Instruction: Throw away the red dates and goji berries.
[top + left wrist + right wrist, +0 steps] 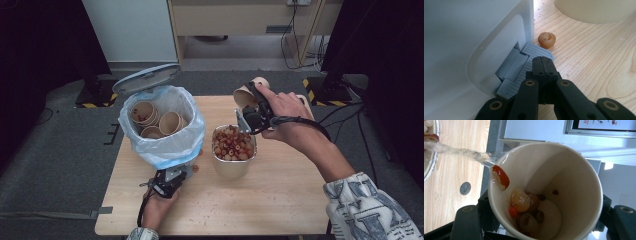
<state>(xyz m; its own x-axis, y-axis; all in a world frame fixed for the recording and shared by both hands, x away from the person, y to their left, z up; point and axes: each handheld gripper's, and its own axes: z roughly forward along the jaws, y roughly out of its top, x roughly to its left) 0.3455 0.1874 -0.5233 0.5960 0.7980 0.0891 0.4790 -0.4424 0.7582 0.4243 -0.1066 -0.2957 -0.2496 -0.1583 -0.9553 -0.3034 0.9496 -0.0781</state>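
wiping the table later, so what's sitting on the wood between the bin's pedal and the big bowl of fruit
One stray round fruit lies on the bare wood between the grey pedal and the bowl, touching neither, in the left gripper view.

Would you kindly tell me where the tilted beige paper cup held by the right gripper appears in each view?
High view: the tilted beige paper cup is upper centre, beyond the foil bowl.
Left gripper view: not in it.
Right gripper view: the cup is centre, mouth toward the camera, liquid streaming from its rim.
Shared landmark: the light wooden table.
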